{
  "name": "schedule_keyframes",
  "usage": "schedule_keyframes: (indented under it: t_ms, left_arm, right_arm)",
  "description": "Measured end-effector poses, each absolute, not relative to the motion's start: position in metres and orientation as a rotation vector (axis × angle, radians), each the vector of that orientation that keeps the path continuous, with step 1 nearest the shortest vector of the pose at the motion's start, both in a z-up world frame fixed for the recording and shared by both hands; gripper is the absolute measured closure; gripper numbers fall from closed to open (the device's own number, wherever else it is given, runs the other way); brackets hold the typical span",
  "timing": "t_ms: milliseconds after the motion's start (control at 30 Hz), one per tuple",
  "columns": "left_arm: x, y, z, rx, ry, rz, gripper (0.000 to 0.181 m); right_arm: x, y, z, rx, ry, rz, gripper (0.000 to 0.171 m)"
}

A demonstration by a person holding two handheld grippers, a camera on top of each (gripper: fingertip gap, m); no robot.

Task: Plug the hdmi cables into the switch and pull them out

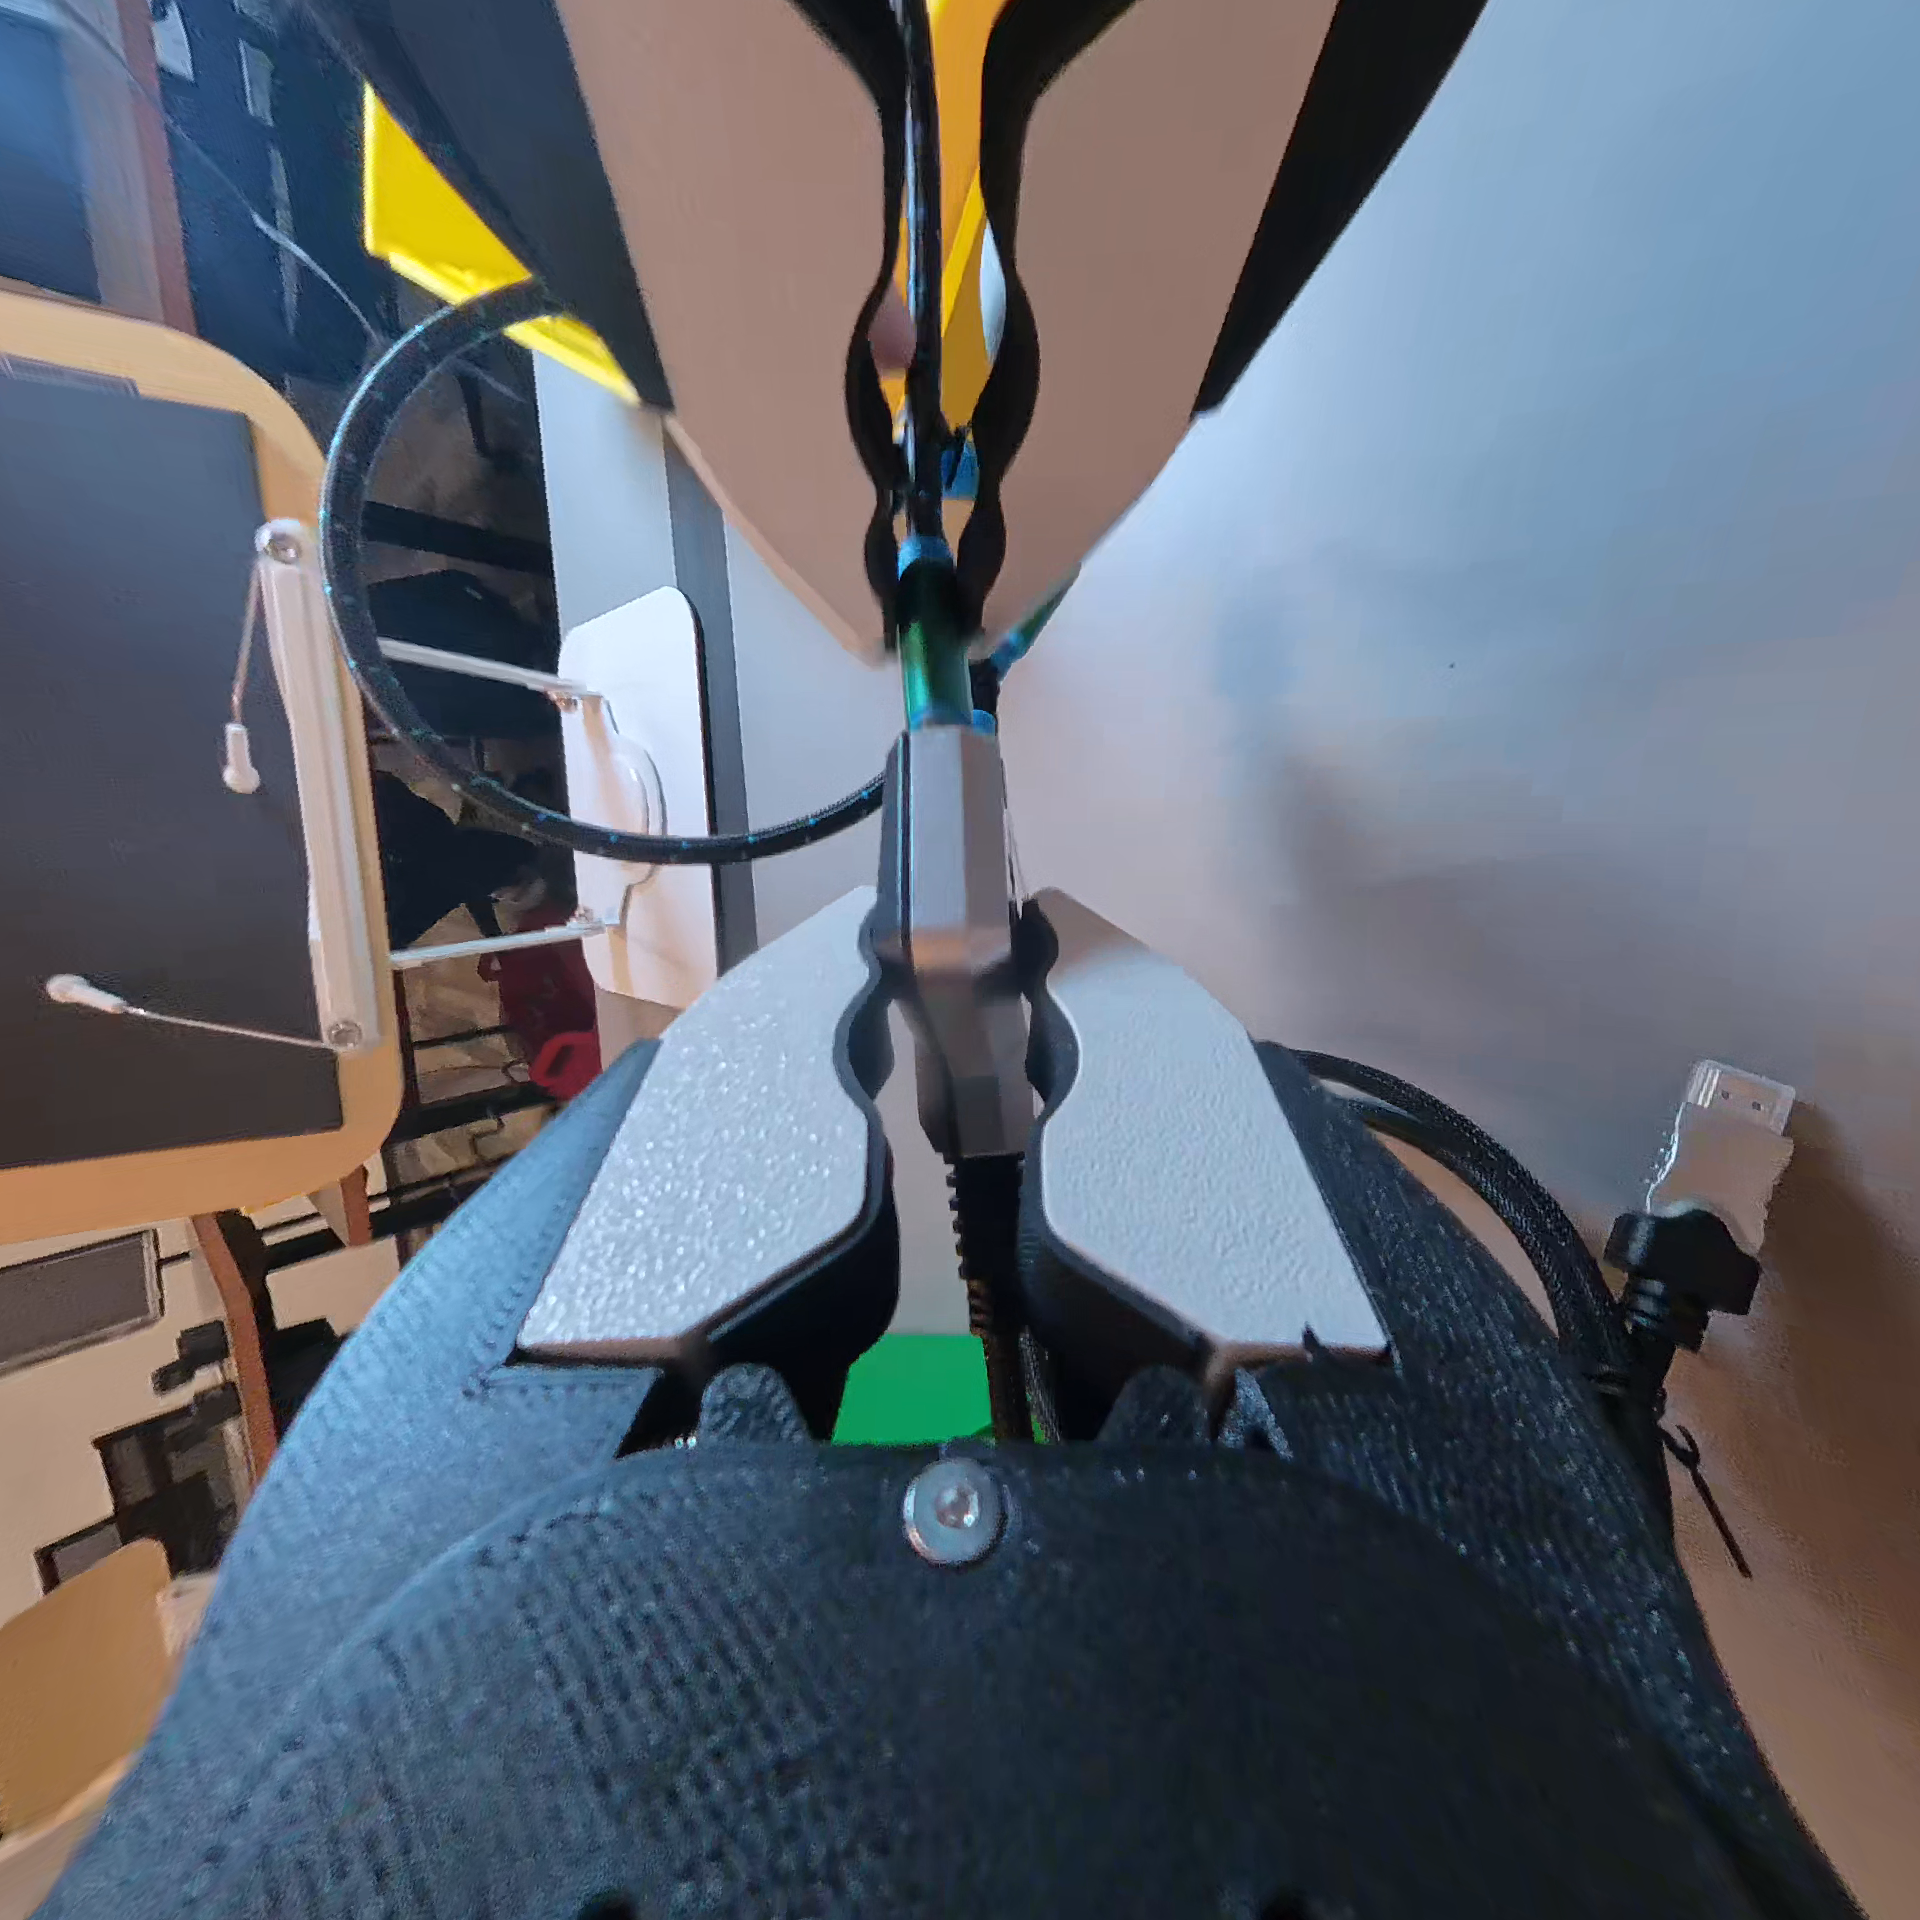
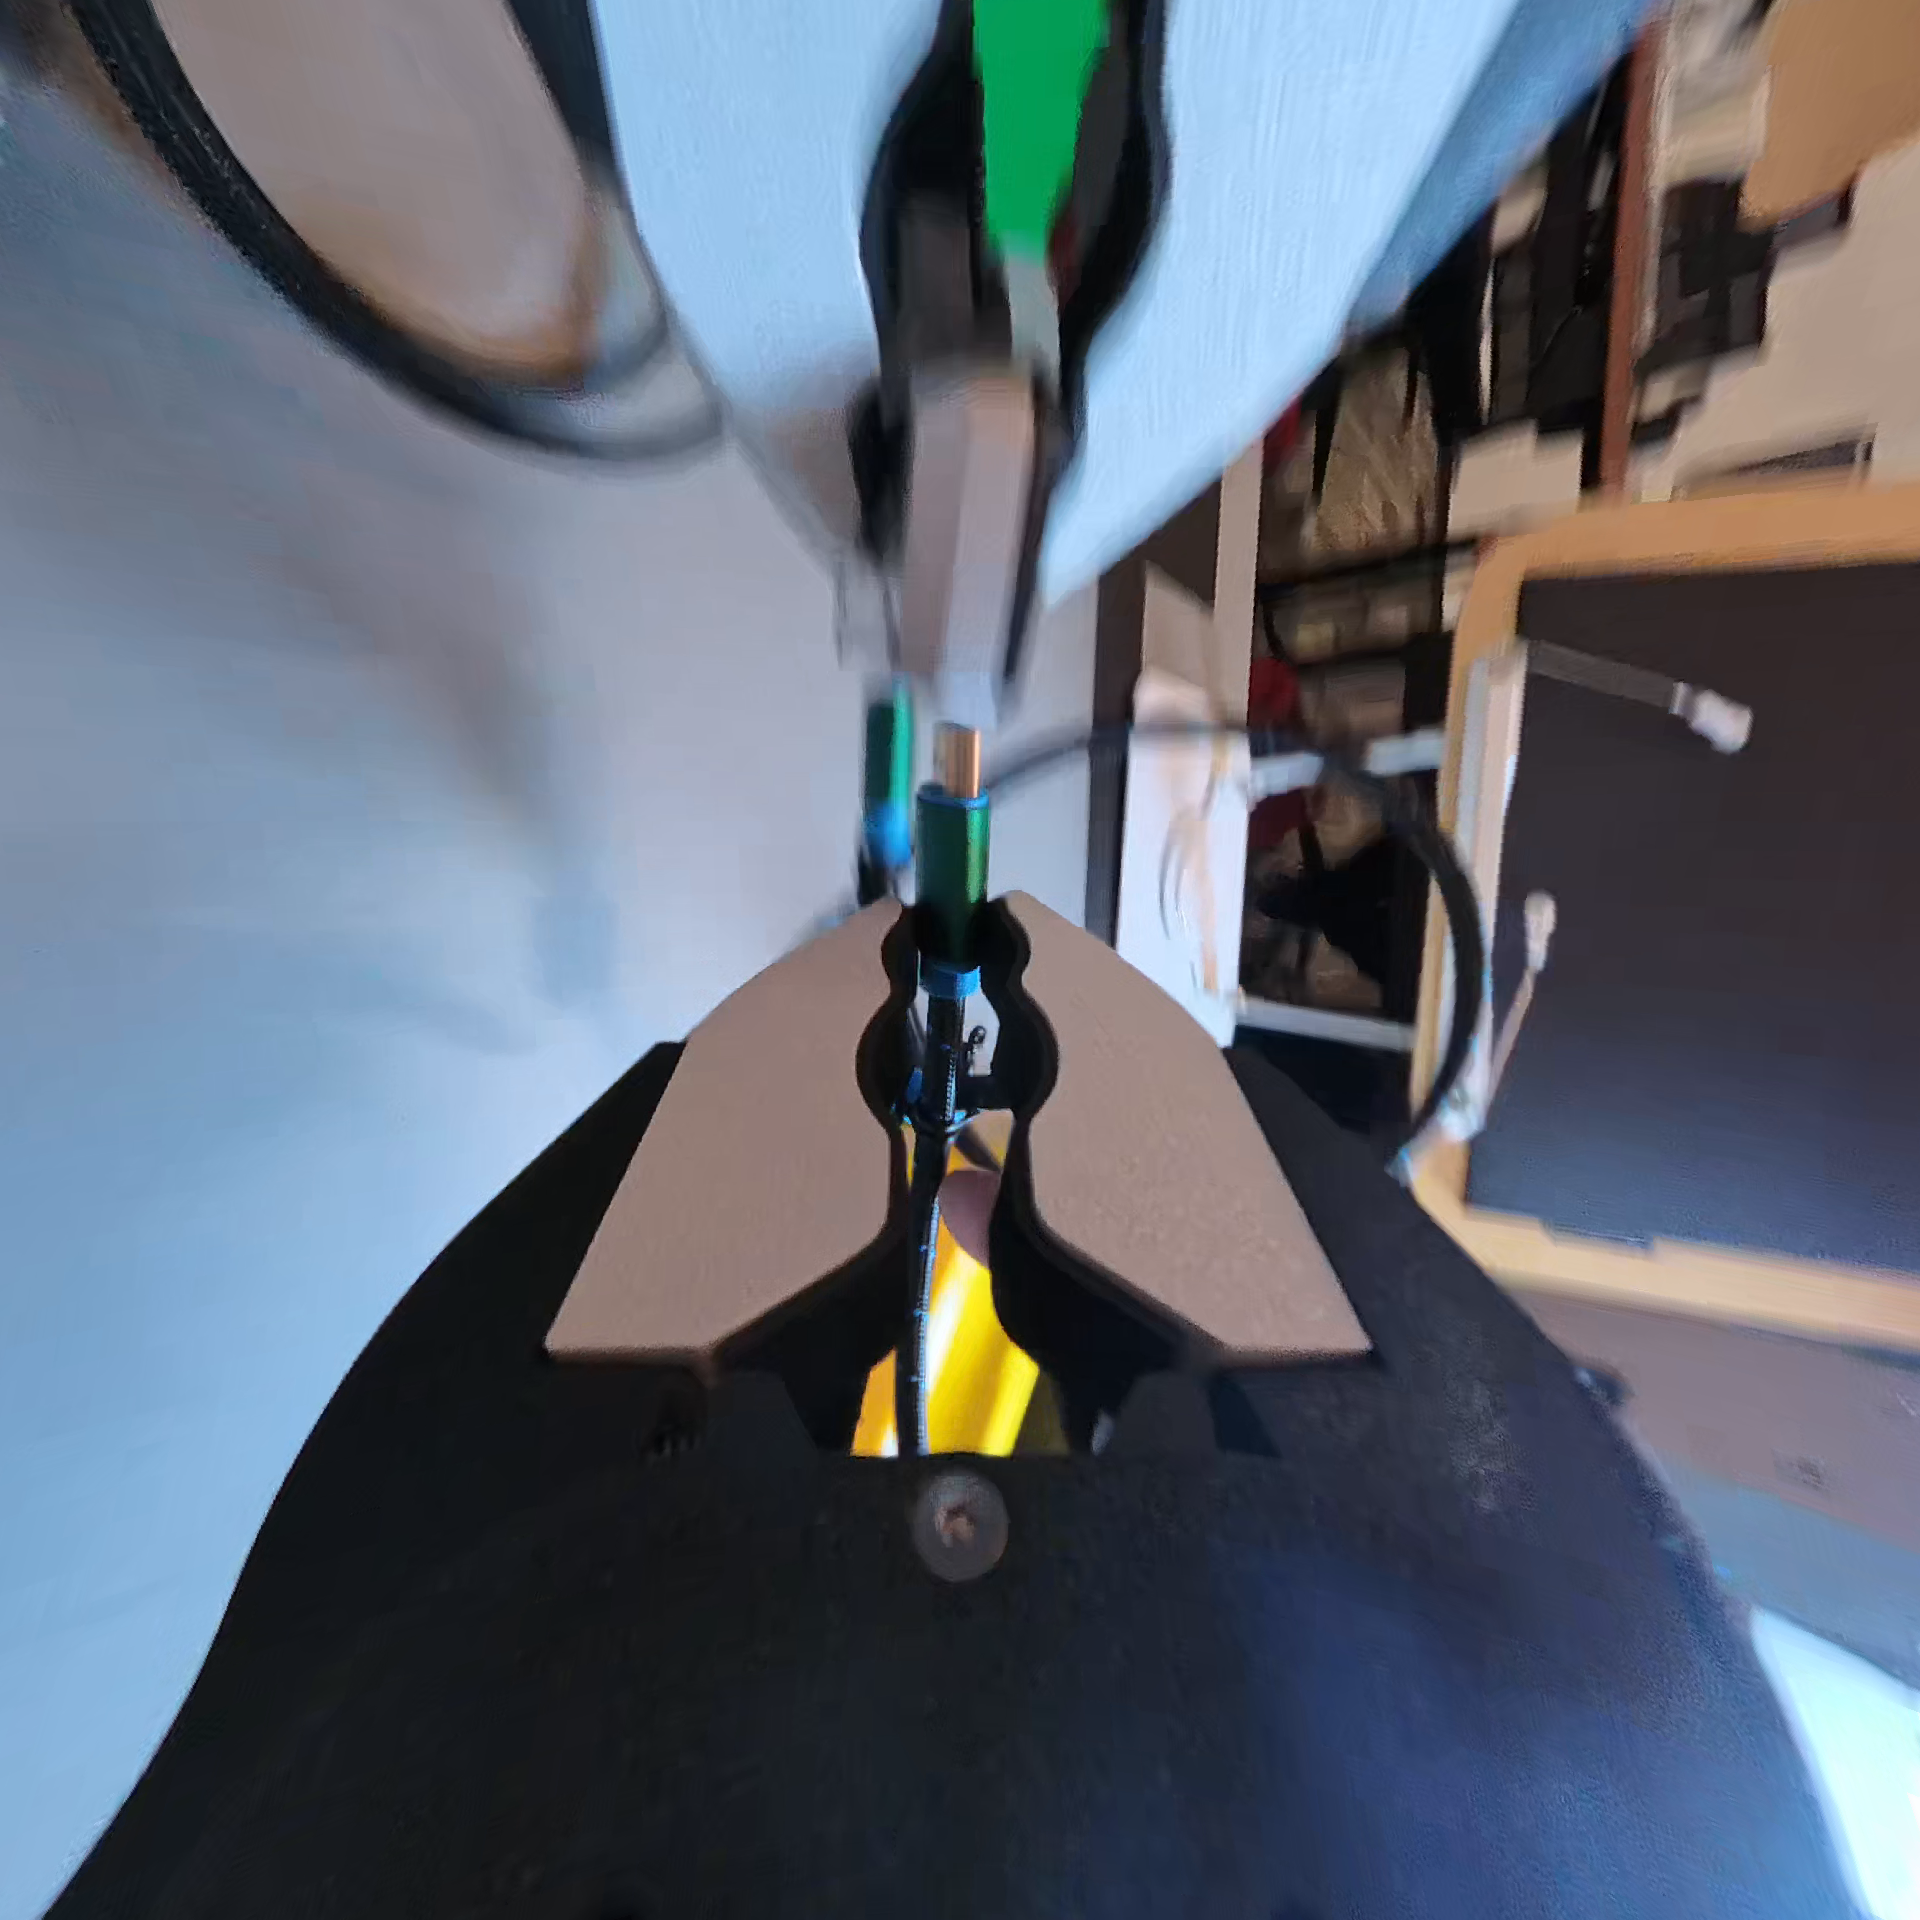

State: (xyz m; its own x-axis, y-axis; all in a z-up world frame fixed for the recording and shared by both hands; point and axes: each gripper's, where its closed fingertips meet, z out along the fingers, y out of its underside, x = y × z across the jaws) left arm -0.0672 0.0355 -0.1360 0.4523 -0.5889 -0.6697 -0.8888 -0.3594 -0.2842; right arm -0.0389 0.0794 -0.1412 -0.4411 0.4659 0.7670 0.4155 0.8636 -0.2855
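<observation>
Clamped in my left tool (image 1: 951, 1023), the grey switch (image 1: 948, 883) meets my right tool's (image 2: 951, 961) clamped green HDMI plug (image 2: 948, 852); misalignment could jam its tip.

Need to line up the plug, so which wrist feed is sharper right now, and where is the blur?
Left wrist view: mostly sharp; grey switch in the left gripper is crisp, only the far right gripper smears. Right wrist view: green plug in the right gripper is clear, background motion-blurred.

A wood-framed dark board (image 1: 135, 748) is standing at the frame's left; a white plastic panel (image 1: 634, 769) is showing mid-left, beyond it.
</observation>
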Motion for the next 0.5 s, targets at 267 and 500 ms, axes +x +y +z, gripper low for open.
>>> schedule_keyframes:
  t_ms: [267,500]
  left_arm:
    - [-0.143,0.017,-0.110,-2.139,0.954,0.626,0.159]
    - [-0.127,0.017,-0.079,-1.995,0.940,0.658,0.160]
  right_arm:
    - [0.017,0.184,-0.062,-0.984,-1.740,0.178,0.159]
    - [0.024,0.235,-0.056,-1.227,-1.474,0.416,0.159]
